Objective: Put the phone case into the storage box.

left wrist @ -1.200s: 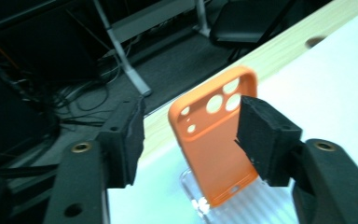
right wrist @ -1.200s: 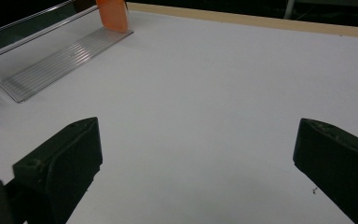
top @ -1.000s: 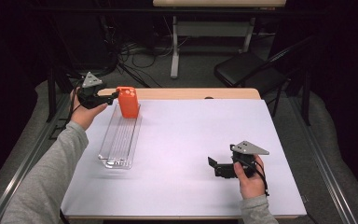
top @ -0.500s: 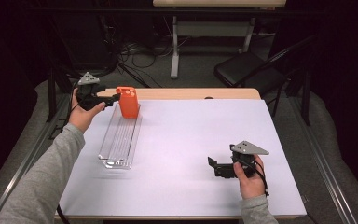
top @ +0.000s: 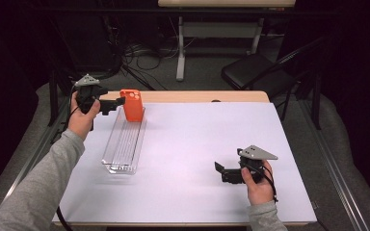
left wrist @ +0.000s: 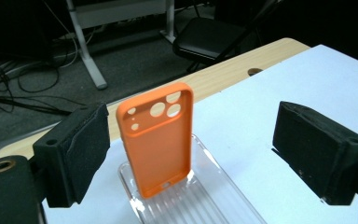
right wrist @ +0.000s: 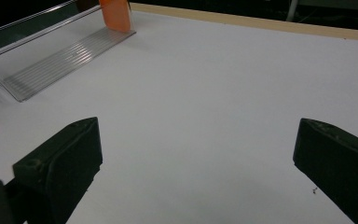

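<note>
The orange case point(left wrist: 156, 140) stands upright at the far end of the clear rack point(top: 123, 143); both left gripper point(top: 112, 104) and right gripper point(top: 224, 172) gape empty; a nudge could topple it

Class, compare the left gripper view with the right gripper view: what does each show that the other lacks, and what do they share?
Left gripper view alone: the orange phone case's camera cutouts, a black folding chair and floor cables.
Right gripper view alone: the full length of the clear ribbed tray and a broad stretch of the white table cover.
Both: the case standing upright at the tray's far end, and wide-open hand-held gripper jaws holding nothing.
</note>
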Demonstrator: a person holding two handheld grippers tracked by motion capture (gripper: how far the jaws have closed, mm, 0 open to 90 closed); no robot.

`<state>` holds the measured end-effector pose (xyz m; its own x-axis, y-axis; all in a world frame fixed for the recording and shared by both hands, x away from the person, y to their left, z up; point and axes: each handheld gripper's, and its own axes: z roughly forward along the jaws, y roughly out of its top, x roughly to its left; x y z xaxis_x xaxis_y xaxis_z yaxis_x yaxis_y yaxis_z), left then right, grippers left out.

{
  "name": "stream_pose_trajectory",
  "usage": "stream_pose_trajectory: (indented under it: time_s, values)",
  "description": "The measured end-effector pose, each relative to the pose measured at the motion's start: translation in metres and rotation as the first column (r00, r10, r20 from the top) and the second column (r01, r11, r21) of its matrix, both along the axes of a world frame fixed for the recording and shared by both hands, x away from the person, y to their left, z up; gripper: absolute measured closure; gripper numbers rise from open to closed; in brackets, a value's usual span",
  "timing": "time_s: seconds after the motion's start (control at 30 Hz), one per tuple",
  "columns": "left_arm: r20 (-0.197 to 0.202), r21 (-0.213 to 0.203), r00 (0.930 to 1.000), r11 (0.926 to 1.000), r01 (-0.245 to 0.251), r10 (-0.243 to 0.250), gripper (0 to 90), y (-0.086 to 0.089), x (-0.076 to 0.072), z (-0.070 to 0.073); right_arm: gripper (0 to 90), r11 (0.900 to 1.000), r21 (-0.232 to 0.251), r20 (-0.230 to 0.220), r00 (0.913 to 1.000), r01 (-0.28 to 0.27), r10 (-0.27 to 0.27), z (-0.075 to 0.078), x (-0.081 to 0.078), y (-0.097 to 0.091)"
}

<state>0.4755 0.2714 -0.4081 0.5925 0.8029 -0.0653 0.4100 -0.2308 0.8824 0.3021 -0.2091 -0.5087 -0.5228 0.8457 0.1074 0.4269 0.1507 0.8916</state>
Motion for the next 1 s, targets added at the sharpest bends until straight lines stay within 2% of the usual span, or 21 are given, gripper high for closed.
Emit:
stream_pose_trajectory:
  time_s: [0.1,0.23,0.37,0.63,0.87,1.0]
  values:
    - [-0.002,-0.014,0.9999,0.9998,0.01,-0.01,10.3,-0.001,-0.004,0.003,0.7,1.0,0.002,0.001,1.0,-0.004,0.004,0.0,0.0,0.0]
    - [-0.003,-0.049,0.9996,0.9984,0.029,-0.029,4.5,-0.003,-0.01,0.008,0.7,0.9999,0.001,0.001,0.9999,-0.012,0.012,0.0,0.001,0.0]
    - [-0.005,-0.075,0.9992,0.9965,0.038,-0.039,4.3,-0.005,-0.017,0.012,0.7,0.9999,0.002,0.003,0.9999,-0.014,0.014,0.0,0.001,-0.001]
    - [-0.022,-0.017,0.995,0.9952,0.097,-0.097,4.3,-0.016,-0.033,0.019,0.3,0.9998,0.009,0.008,0.9998,-0.019,0.019,0.002,-0.001,-0.001]
    - [-0.03,-0.012,0.9901,0.9905,0.137,-0.137,4.3,-0.023,-0.047,0.024,0.0,0.9996,0.002,0.011,0.9996,-0.028,0.028,0.007,-0.003,-0.002]
    - [-0.017,-0.018,0.9898,0.9898,0.141,-0.142,4.4,-0.023,-0.057,0.025,0.0,0.9994,-0.002,0.011,0.9993,-0.034,0.035,0.01,-0.004,-0.001]
